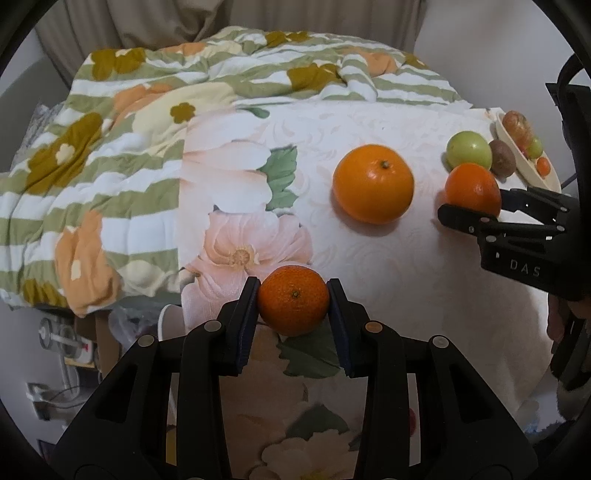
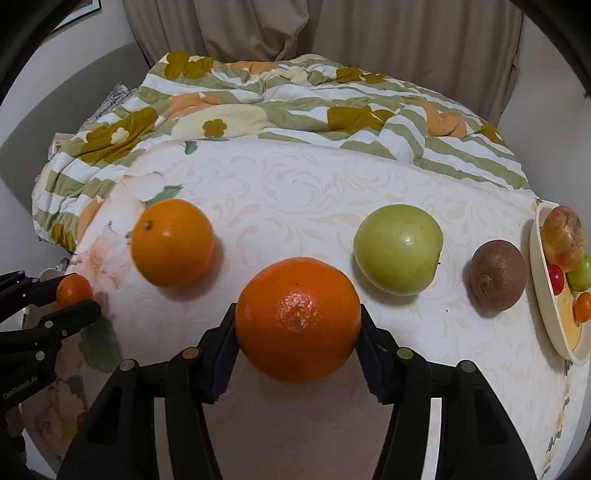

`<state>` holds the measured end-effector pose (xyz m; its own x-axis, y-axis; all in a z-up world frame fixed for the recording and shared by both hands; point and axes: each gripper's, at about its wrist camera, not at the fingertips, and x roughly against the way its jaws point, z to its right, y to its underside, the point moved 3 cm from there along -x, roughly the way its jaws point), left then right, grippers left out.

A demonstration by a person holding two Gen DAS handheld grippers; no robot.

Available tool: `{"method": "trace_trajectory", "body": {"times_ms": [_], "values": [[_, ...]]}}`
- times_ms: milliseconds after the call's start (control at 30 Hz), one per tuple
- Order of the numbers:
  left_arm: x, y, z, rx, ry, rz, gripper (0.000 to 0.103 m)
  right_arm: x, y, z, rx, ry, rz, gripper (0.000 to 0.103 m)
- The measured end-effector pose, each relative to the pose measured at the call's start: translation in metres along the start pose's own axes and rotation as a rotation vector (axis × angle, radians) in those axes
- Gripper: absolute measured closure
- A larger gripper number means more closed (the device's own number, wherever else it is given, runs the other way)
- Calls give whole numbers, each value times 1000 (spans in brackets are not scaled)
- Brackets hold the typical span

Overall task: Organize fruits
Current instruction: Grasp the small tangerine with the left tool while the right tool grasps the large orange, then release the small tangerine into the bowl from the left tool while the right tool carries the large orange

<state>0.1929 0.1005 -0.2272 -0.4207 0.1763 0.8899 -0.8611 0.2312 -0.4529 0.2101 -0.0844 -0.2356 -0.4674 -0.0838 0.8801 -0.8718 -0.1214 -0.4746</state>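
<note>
A bed spread with a white floral-printed sheet serves as the work area, backed by a rumpled green-striped quilt and beige curtains. The left tongs are clamped on a small round orange mandarin, gripped at its sides just over the sheet. The right tongs are set around a large deep-orange orange, the pads seen touching its flanks; the fruit appears to rest on the sheet. Between the two tongs a lighter smooth orange is left lying free. Beyond the right tongs a pale green apple and a brown fuzzy kiwi are lined up towards a cream oval dish already holding small fruits, presumably the collecting place.
</note>
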Motion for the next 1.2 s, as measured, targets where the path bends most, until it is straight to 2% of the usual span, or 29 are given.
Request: {"method": "trace_trajectory", "body": {"times_ms": [367,700,933,1200], "values": [[53,-13,17,-18,15,79,60,58,-6,-2,-6,-1,80,49],[103,-37,50,-42,12,169,60,124,0,27,-61,-40,147,49],[122,-58,100,-59,2,230,60,160,6,75,-61,-41,187,49],[125,-77,180,9,2,260,60,184,18,155,-10,-28,202,49]]}}
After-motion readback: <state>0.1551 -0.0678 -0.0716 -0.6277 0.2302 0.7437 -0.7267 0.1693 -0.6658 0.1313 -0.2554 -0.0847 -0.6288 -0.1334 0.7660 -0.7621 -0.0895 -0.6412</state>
